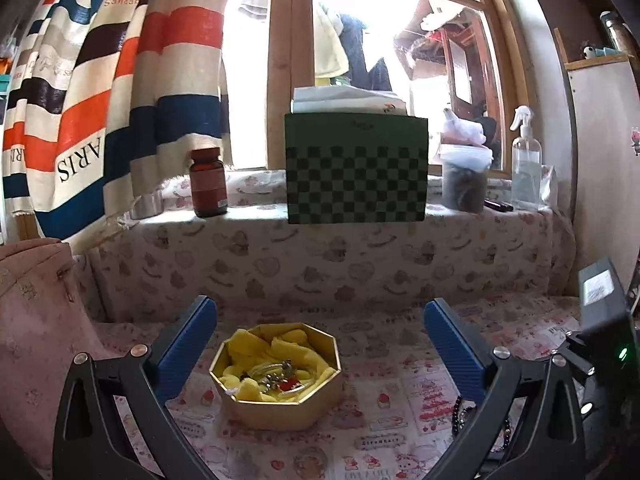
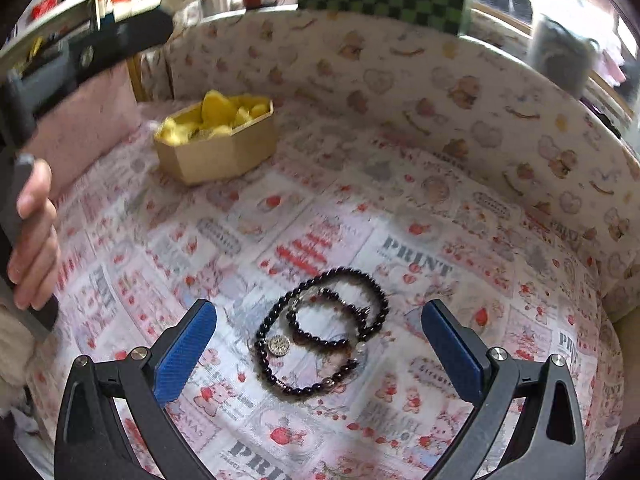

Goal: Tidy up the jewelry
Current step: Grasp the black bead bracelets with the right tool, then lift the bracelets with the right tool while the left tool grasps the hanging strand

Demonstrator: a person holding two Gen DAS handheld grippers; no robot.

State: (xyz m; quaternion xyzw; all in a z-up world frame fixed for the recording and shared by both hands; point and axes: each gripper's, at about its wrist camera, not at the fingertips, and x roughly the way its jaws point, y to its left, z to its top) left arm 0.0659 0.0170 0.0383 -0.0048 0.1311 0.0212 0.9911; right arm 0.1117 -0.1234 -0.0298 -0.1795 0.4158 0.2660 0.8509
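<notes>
A gold octagonal box (image 1: 280,400) lined with yellow cloth (image 1: 248,348) sits on the patterned tablecloth, with a few pieces of jewelry (image 1: 280,378) lying in it. My left gripper (image 1: 320,344) is open, its blue fingers standing either side of the box and a little behind it. In the right wrist view, dark beaded bracelets (image 2: 324,332) with a small round silver charm (image 2: 279,345) lie in a heap on the cloth. My right gripper (image 2: 319,340) is open above them, fingers wide on both sides. The box (image 2: 218,152) stands further back left.
A hand (image 2: 34,236) holds the other gripper's handle at the left edge. A green checkered box (image 1: 356,168), a brown jar (image 1: 208,182), a dark container (image 1: 464,184) and a spray bottle (image 1: 526,168) stand on the raised ledge behind. A pink bag (image 1: 36,320) lies left.
</notes>
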